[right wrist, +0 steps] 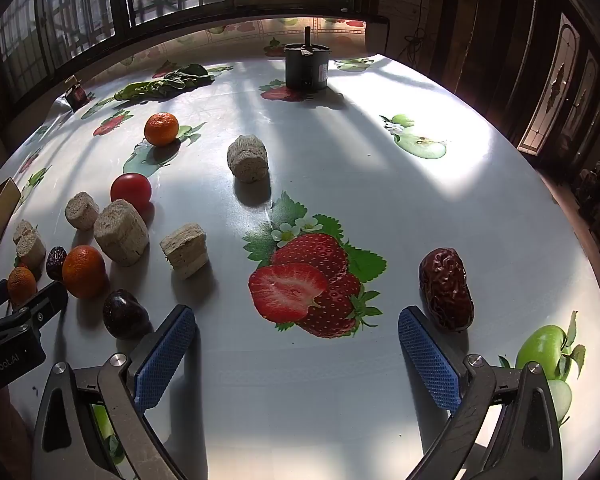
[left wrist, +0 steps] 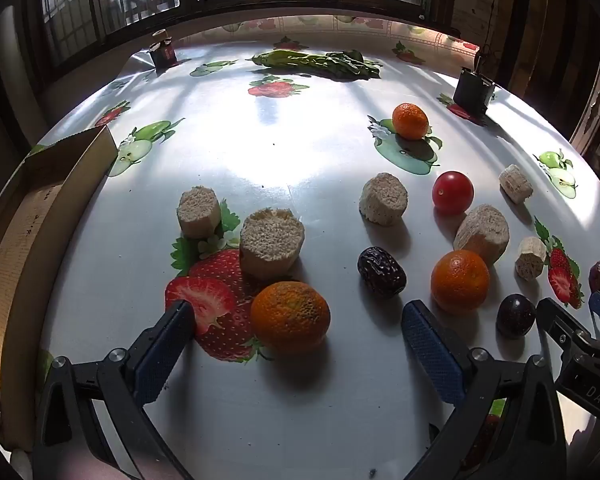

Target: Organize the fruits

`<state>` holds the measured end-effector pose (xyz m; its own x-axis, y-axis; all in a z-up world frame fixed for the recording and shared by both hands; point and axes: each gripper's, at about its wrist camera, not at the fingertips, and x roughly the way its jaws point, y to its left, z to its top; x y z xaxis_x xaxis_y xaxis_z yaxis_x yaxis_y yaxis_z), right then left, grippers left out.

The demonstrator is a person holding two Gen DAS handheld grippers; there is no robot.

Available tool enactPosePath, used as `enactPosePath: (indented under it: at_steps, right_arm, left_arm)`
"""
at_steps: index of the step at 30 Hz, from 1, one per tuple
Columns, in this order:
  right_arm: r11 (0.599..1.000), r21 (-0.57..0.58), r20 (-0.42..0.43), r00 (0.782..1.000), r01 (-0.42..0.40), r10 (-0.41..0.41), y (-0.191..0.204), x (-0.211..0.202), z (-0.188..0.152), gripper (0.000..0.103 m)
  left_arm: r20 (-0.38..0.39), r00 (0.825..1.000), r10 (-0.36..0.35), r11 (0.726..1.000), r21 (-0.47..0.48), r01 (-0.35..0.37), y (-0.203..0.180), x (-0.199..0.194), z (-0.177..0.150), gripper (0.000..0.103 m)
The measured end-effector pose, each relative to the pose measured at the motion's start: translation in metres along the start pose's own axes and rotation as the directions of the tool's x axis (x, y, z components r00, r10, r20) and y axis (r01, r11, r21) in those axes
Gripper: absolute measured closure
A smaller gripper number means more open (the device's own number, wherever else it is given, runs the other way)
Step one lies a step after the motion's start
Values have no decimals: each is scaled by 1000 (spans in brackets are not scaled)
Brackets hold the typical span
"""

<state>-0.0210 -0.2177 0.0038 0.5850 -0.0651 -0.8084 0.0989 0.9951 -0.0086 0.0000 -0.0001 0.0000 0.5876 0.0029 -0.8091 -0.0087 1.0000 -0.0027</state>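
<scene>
Judging by the scattered fruits, we have sorted nothing: both claws, left claw (left wrist: 296, 322) and right claw (right wrist: 296, 326), gape apart, empty, above the surface (left wrist: 260, 400); the nearest orange (left wrist: 290, 316) waits.

The right gripper (right wrist: 296, 340) hangs wide apart over the tablecloth (right wrist: 340, 152), a red date (right wrist: 446, 290) beside one of its fingers (right wrist: 428, 354).

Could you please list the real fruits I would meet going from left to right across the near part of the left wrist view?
Bumpy orange → wrinkled date → smooth orange → dark plum → second date at the right edge.
</scene>
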Motion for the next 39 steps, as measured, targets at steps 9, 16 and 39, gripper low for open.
enactPosePath:
  at_steps: [9, 16, 39]
  right_arm:
    - [1000, -1, -2, 1000, 1, -1, 0, 0, 0, 1]
    - [1000, -1, -2, 1000, 1, -1, 0, 0, 0, 1]
    - [1000, 0, -33, 999, -6, 6, 2, 1, 2, 1]
  left_arm:
    - [-1, 1000, -1, 1000, -1, 1, 0, 0, 0, 0]
    - [-1, 1000, -1, 1000, -1, 1, 0, 0, 0, 0]
    - [-24, 999, -32, 998, 50, 33, 0, -2, 0, 0]
